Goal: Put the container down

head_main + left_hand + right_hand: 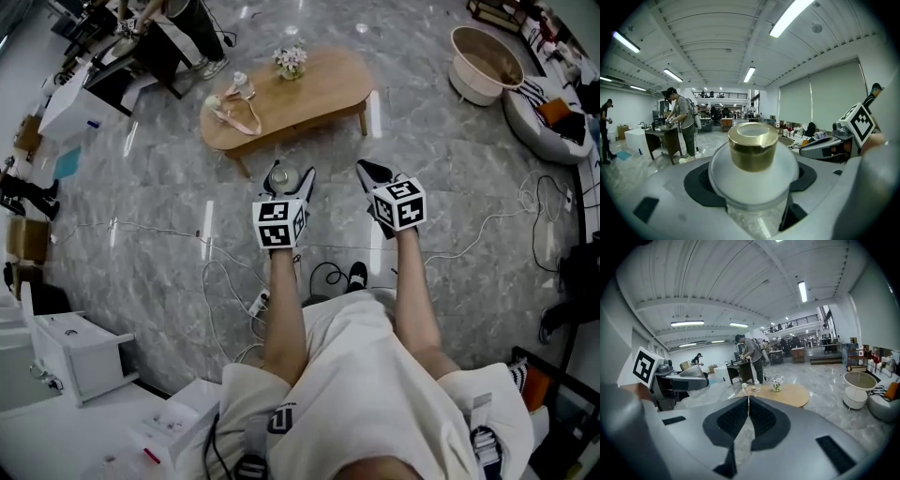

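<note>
My left gripper (290, 177) is shut on a clear glass container (283, 175) with a gold lid, held in the air over the floor just short of the low wooden table (323, 92). In the left gripper view the gold lid (753, 144) and the frosted glass shoulder fill the space between the dark pads (699, 183). Level with it on the right is my right gripper (367, 169), shut with nothing in it. The right gripper view shows its pads pressed together (748, 401), pointing toward the table (790, 393).
The oval table carries a small flower pot (291, 61), a bottle (242, 86) and a pink strap (241, 118). A white tub (485, 62) stands at the far right. Cables and a power strip (257, 302) lie on the marble floor. People work at desks (141, 47) at far left.
</note>
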Demonstrator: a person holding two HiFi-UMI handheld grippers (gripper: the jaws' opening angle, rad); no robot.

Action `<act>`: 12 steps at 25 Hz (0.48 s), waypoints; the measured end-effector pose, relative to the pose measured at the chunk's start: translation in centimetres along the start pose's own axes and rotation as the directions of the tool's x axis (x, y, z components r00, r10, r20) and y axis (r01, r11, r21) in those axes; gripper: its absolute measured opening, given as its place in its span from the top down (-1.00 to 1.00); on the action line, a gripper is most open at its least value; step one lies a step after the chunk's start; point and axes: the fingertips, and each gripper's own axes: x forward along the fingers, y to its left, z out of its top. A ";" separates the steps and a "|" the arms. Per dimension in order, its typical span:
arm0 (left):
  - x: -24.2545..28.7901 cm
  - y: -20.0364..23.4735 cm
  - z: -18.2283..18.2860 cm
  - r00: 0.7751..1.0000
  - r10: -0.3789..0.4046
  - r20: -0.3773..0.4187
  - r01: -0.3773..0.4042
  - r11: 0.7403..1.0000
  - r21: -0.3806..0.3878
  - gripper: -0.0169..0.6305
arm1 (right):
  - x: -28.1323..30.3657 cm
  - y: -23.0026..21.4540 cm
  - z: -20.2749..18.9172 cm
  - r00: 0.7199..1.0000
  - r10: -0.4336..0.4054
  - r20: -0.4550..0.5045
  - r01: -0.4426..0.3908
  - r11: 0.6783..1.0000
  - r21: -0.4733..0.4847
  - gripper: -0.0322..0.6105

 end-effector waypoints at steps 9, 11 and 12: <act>1.2 0.2 -1.2 0.998 0.051 -0.032 -0.052 0.998 -0.036 -0.08 | 0.3 -2.9 -1.6 0.999 0.019 -0.037 -0.017 0.999 0.046 0.68; 1.8 0.3 -1.2 0.998 0.053 -0.032 -0.054 0.998 -0.041 -0.08 | 0.6 -3.2 -1.6 0.999 0.021 -0.043 -0.019 0.999 0.042 0.68; 2.1 0.4 -1.2 0.998 0.052 -0.034 -0.054 0.998 -0.041 -0.08 | 0.8 -3.4 -1.6 0.999 0.020 -0.045 -0.018 0.999 0.039 0.68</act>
